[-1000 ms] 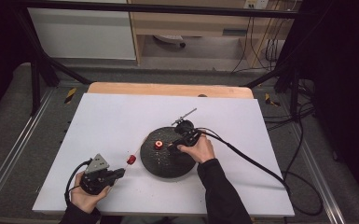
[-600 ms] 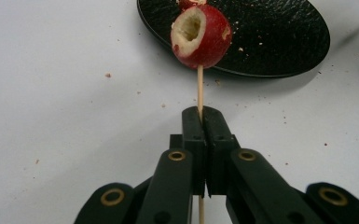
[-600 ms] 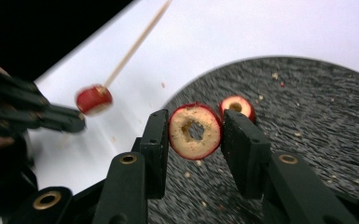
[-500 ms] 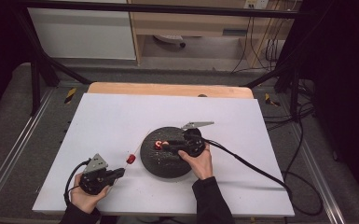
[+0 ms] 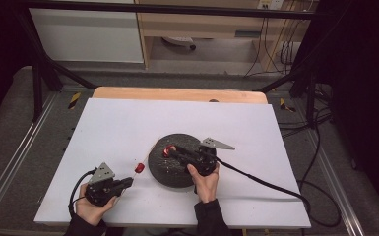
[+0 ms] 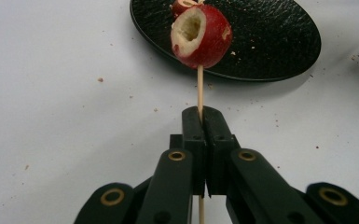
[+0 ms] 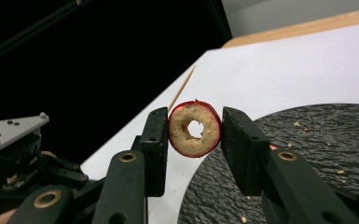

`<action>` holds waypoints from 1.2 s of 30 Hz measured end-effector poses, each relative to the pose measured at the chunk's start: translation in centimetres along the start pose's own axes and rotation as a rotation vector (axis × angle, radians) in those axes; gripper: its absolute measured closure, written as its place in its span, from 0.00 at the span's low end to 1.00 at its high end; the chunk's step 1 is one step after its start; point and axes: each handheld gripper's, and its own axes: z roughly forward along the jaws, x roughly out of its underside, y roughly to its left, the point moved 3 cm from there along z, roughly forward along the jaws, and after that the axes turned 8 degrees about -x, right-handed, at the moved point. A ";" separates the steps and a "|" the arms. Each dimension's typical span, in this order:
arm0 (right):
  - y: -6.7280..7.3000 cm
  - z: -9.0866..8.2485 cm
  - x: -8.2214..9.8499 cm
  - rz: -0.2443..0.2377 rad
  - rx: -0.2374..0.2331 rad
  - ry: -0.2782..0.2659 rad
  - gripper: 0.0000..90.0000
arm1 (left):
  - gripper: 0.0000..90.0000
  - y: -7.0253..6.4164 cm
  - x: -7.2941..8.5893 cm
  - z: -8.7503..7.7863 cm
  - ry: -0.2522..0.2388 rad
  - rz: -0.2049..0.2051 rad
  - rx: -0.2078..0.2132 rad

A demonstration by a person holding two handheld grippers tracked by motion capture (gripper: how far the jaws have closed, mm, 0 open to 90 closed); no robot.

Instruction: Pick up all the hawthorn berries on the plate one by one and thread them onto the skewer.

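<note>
Black tongs (image 5: 173, 152), brass rivets, dark sleeves

Skewer (image 6: 200, 91) lower end cut off btm edge, tip buried in red fruit piece (image 6: 200, 36); plate (image 6: 270, 42) top cropped.

A white table (image 5: 118, 123) with a wooden far edge stands on grey floor (image 5: 10, 132); beyond, a wooden shelf unit (image 5: 202, 24) and dangling cables (image 5: 275, 44).
</note>
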 end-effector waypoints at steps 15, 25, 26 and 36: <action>0.4 0.0 0.6 0.045 0.004 -0.172 0.70 | 0.98 -0.7 0.0 0.1 -0.007 0.020 0.013; -0.1 0.2 -0.4 0.089 0.002 -0.231 0.70 | 0.98 -1.6 -0.1 0.1 -0.019 0.044 0.033; -0.2 0.2 -0.5 0.094 0.002 -0.233 0.70 | 0.98 -1.7 -0.1 0.1 -0.018 0.045 0.036; -0.7 0.3 -1.6 0.164 -0.025 -0.296 0.70 | 0.98 -2.2 -0.2 0.1 -0.028 0.051 0.051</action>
